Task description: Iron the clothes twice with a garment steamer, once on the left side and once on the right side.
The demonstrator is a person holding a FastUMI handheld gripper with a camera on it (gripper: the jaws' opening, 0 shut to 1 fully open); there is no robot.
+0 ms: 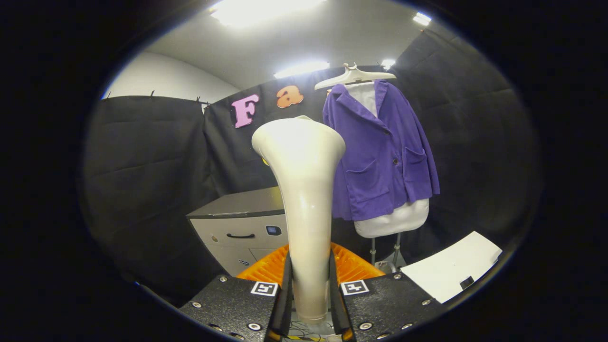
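While clamped in hand-held gripper (309,289): garment steamer (301,190) upright, head upward.

gripper (309,285) level, pointing forward; both fingers (286,285) clamped on steamer (304,190) handle, steamer upright between them.

This is a staged recording booth inside a larger room, not a lived-in home. Black cloth (142,156) pinned along its top edge forms the walls, and above it show a plain white wall (166,78) and a ceiling with strip lights (266,9). A purple jacket (380,152) hangs on a pale hanger (354,76) over a padded stand (394,221), set up like a prop. Beside it stands a grey cabinet (242,223) with a drawer handle.
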